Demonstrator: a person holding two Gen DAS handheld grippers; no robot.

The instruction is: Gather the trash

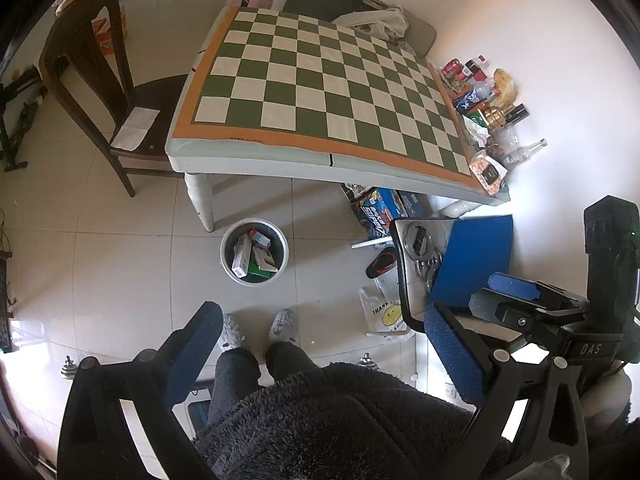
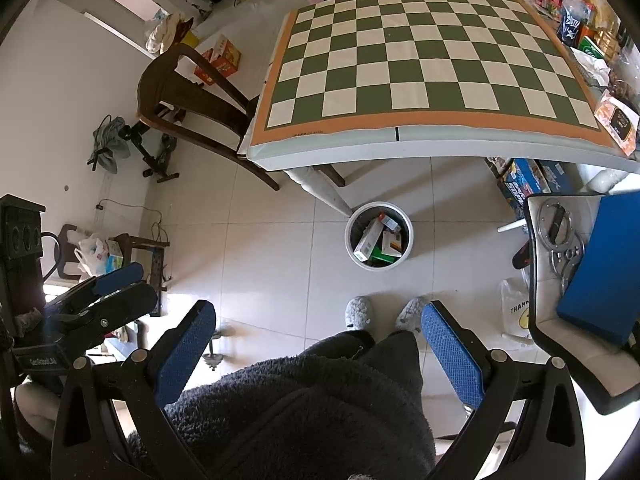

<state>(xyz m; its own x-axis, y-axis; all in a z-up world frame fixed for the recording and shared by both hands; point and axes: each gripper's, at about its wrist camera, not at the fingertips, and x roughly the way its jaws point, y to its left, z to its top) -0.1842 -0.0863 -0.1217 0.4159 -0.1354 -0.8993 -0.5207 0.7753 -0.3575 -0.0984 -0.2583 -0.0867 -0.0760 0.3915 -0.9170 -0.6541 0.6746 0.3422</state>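
Both tools hang above the tiled floor with nothing between their blue-padded fingers. The left tool (image 1: 320,344) stands wide apart at the bottom of the left wrist view, and the right tool (image 2: 318,340) is equally wide in the right wrist view. The round white trash bin (image 1: 254,251) sits on the floor at centre frame, just in front of the white table leg (image 1: 200,204), holding several cardboard boxes (image 1: 242,255). The checkered tabletop (image 1: 324,92) fills the upper middle of the frame; its squares are bare, while bottles, packets and snack bags (image 1: 486,100) crowd its right edge. A dark wooden chair (image 1: 100,92) stands at left. Grey slippers (image 1: 258,328) and a fuzzy dark robe (image 1: 340,420) show at bottom centre.
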